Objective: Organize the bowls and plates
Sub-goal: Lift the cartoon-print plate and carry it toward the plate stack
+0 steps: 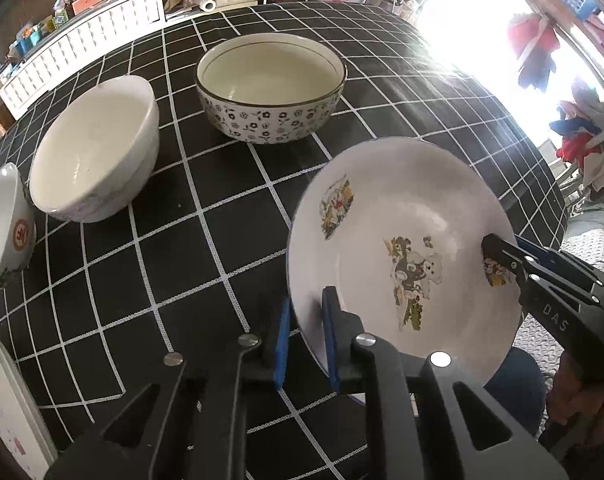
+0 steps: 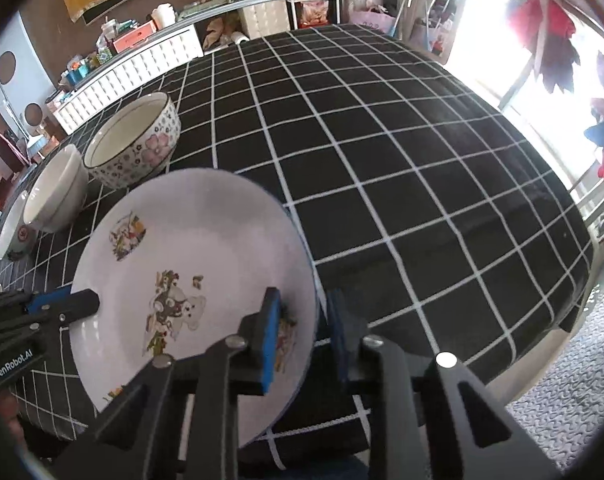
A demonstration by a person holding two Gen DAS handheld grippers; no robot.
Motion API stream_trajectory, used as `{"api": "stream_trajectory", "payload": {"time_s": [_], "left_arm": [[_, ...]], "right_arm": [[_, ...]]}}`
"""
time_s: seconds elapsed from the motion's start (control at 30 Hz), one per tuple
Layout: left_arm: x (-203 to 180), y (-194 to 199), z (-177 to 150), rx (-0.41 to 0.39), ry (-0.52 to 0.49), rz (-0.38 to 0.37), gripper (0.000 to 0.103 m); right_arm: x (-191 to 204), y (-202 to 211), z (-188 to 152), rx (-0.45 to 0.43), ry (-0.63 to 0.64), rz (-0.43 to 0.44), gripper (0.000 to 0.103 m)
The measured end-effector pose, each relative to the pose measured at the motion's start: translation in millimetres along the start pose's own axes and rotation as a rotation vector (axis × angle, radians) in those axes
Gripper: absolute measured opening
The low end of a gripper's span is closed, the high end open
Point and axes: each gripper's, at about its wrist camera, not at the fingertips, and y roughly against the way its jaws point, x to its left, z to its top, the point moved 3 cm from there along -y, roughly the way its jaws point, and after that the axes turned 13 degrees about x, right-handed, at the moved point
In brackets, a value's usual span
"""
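- The cartoon-printed plate [image 1: 406,256] sits tilted at the near edge of the checked table [image 2: 402,184].
- The left gripper [image 1: 306,340] pinches its left rim.
- The right gripper [image 2: 302,336] straddles the opposite rim, its jaws nearly closed on it.
- The bowls [image 1: 269,92] lie ahead, to the left.

Both tools point steeply downward, the left tool [image 1: 306,336] clamped on the near left rim of the plate [image 1: 402,216] and the right tool [image 2: 306,332] clamped on its opposite rim.
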Motion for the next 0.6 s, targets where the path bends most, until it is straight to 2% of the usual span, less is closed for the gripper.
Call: {"api": "stream_trajectory", "payload": {"time_s": [0.07, 0.23, 0.4, 0.6], "left_arm": [[1, 0, 0, -0.001, 0.005, -0.01, 0.013], [6, 0, 1, -0.004, 0.018, -0.047, 0.012], [6, 4, -8, -0.009, 0.01, -0.009, 0.013], [17, 11, -22, -0.009, 0.031, -0.02, 0.013]], "right_arm": [[1, 1, 0, -0.003, 0.007, 0.002, 0.022], [2, 2, -2, -0.009, 0.016, -0.017, 0.022], [8, 2, -2, 0.002, 0.006, -0.019, 0.022], [21, 10, -11, 0.003, 0.024, -0.012, 0.022]]}}
